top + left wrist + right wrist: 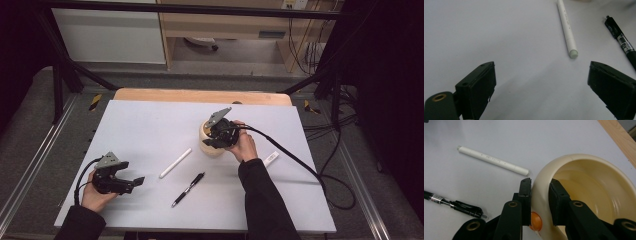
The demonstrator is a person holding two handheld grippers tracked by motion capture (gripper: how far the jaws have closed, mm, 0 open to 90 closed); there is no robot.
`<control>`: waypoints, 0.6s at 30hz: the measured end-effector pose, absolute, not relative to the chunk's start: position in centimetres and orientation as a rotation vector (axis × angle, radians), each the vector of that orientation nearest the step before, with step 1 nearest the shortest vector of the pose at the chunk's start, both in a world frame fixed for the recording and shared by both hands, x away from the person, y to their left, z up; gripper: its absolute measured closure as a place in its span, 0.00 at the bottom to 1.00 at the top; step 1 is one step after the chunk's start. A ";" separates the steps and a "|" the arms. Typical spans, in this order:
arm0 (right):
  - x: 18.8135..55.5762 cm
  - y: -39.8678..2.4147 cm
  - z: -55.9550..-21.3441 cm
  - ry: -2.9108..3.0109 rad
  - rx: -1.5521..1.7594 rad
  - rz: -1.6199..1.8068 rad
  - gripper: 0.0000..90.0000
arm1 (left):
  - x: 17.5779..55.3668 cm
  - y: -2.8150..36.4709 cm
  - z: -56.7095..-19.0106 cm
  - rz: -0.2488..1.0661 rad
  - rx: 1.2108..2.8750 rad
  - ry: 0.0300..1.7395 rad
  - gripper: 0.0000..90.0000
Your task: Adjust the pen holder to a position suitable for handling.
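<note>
Clamped on the wall of a cream bowl (584, 170), the right gripper (540, 195) had one jaw outside and one inside the rim, near the table's (150, 120) far middle. Nearer the person, the left gripper (541, 82) hung with jaws wide apart, holding nothing, just short of a white marker (567, 27) and a black pen (624, 45)

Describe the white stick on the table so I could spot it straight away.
On the pale table, look just left of the cream bowl that the right gripper clamps by its rim. The white stick lies slanted there. Unlike the black pen beside it, it is plain white, with no clip.
</note>
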State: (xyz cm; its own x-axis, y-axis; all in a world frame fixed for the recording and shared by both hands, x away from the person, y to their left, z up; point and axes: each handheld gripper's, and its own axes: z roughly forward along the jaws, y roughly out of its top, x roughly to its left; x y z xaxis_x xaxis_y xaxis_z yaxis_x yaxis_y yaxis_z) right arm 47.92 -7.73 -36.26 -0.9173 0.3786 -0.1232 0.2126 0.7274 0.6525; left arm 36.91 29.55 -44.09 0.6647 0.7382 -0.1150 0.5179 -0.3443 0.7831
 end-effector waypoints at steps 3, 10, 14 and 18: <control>47.6 -7.6 -36.5 2.692 0.458 0.974 0.82 | 36.9 29.6 -44.1 0.328 2.034 0.970 0.09; 47.2 -7.4 -36.5 2.705 0.463 0.985 0.82 | 36.9 29.5 -44.1 0.326 2.035 0.970 0.09; 46.8 -7.5 -36.4 2.717 0.492 0.975 0.82 | 36.9 29.5 -44.1 0.327 2.030 0.972 0.09; 46.6 -7.5 -36.3 2.717 0.512 0.987 0.82 | 36.9 29.5 -44.1 0.327 2.037 0.969 0.09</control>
State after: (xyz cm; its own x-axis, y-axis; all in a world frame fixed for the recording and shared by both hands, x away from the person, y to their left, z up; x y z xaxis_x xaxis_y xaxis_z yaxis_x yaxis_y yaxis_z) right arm 46.59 -7.49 -36.25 -0.9188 0.3878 -0.0732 0.2504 0.7162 0.6514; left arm 36.88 29.49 -44.08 0.6675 0.7362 -0.1111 0.5181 -0.3521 0.7795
